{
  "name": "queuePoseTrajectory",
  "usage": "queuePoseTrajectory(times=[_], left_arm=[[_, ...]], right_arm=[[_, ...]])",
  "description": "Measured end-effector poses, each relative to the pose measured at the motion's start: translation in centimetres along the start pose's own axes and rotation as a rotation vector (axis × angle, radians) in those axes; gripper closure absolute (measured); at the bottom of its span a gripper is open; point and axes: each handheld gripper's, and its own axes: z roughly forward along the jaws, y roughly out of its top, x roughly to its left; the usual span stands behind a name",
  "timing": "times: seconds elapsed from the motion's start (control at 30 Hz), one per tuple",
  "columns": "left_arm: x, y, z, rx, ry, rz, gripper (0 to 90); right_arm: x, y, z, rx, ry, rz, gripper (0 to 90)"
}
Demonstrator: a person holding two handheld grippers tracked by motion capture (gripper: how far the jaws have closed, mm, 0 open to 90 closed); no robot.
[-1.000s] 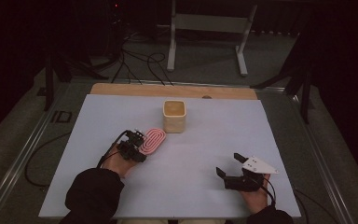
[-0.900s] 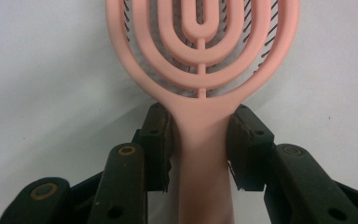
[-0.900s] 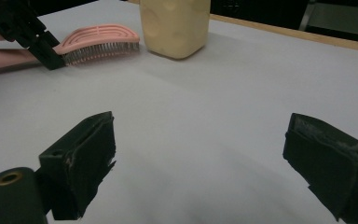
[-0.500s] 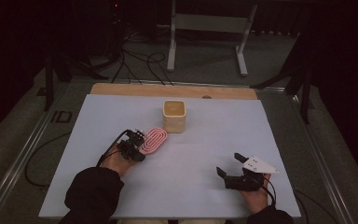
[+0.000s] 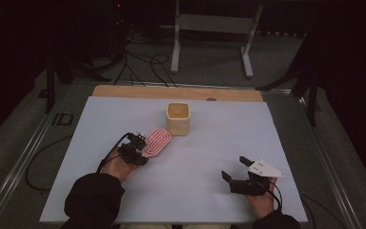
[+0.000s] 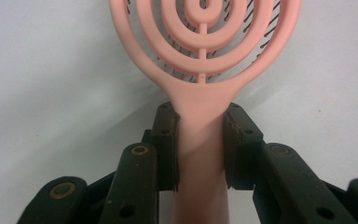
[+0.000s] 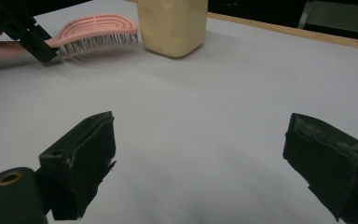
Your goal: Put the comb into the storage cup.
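The left hand-held gripper (image 6: 200, 144) has just been closing, and its two black jaws now press on either side of the handle of the pink plastic hairbrush with an oval head of looped ribs and dark bristles (image 6: 200, 60), so the grasp looks made. Seen from the high view, that hand-held gripper (image 5: 134, 151) sits low on the left half of the table (image 5: 76, 157), with the brush (image 5: 156, 142) lying bristles down on the pale sheet and its head pointing away toward the far side. The right hand-held gripper (image 5: 236, 172) rests near the front right corner, well apart from the brush; its jaws stand wide with nothing between them, as the right gripper view (image 7: 205, 158) shows. Farther back, just beyond the brush head and near it, stands a cream-coloured, squarish open-topped cup (image 5: 177, 118), upright; whether the two touch I cannot tell. Judging by this layout, the work is at an early stage: the brush is gripped but not yet lifted, and carrying it to the cup, if that is its place, is still to do.
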Motion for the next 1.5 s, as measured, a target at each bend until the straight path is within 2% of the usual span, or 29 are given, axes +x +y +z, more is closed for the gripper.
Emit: queuePoseTrajectory(times=[0.23, 0.47, 0.5, 0.6, 0.7, 0.87, 1.17, 1.33, 1.5], left_arm=[[0.5, -0.6, -0.8, -0.04, 0.0, -0.023, 70.0], [1.1, -1.4, -1.9, -0.108, 0.002, -0.059, 70.0], [1.0, -1.5, -1.9, -0.119, 0.014, -0.06, 70.0], [0.9, -1.7, -2.1, -0.139, 0.036, -0.053, 69.9], [0.8, -1.7, -2.2, -0.163, 0.042, -0.058, 69.9], [0.9, -1.6, -2.4, -0.192, 0.053, -0.04, 69.9], [1.0, -1.9, -3.1, -0.268, 0.033, -0.039, 69.9], [0.5, -1.9, -3.0, -0.29, 0.029, -0.013, 69.9], [0.3, -2.1, -3.0, -0.309, 0.037, -0.006, 69.9]], right_arm=[[0.0, 0.0, 0.0, 0.001, 0.001, 0.0, 9.0], [0.0, 0.0, 0.1, 0.003, 0.003, 0.0, 9.0], [0.0, 0.0, 0.1, 0.004, 0.002, -0.001, 9.0], [0.0, 0.0, 0.1, 0.005, 0.001, 0.0, 9.0], [0.0, 0.0, 0.1, 0.005, 0.001, 0.0, 9.0], [-0.1, -0.1, 0.1, 0.006, 0.004, 0.001, 9.0], [-0.1, -0.1, 0.2, 0.012, 0.0, 0.003, 9.0], [-0.1, -0.1, 0.3, 0.016, 0.003, 0.002, 9.0], [-0.1, -0.1, 0.2, 0.01, 0.007, 0.003, 9.0]])
